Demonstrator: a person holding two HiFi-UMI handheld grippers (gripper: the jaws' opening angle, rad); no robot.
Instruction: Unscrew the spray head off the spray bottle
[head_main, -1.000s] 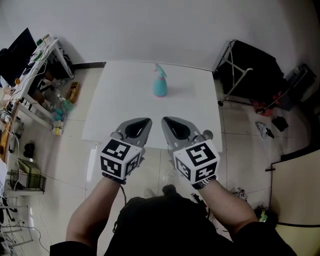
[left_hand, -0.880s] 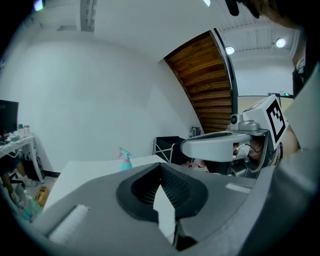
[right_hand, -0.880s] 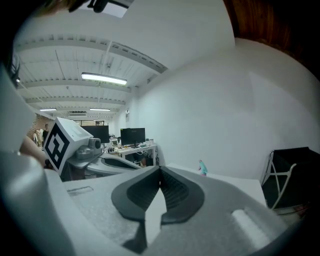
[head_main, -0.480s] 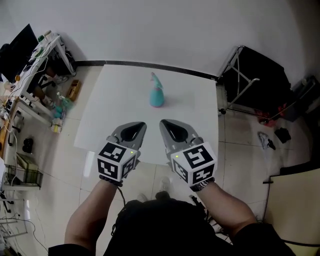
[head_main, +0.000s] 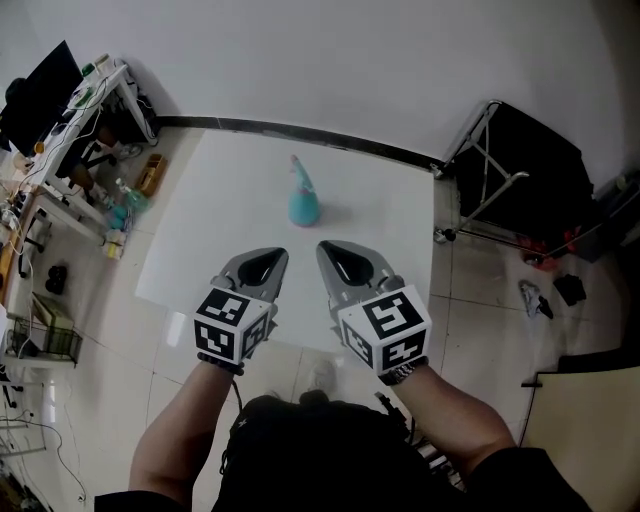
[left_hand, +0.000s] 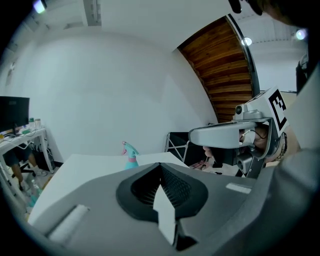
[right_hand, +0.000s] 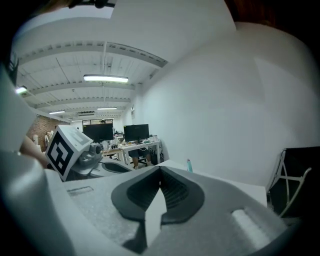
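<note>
Teal spray bottle (head_main: 304, 206) upright mid white table (head_main: 385, 205), spray head (head_main: 297, 167) on, L gripper (head_main: 272, 256) & R gripper (head_main: 334, 250) both pressed together, holding nothing, at near edge, well apart from bottle, bare tabletop between, black folding stand (head_main: 520, 175) to right, cluttered desk (head_main: 62, 150) to left.

Wall (head_main: 330, 60): plain white, straight ahead of you.
Floor (head_main: 470, 280): pale glossy tiles under you.
Table (head_main: 230, 210): white, before you.
Desk (head_main: 60, 150): cluttered, on your left.
Rack (head_main: 520, 170): black, on your right.

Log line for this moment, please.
stage: pre-grasp | left tongs: shut, empty | right tongs: shut, empty | spray bottle: upright on table, spray head on, untouched
</note>
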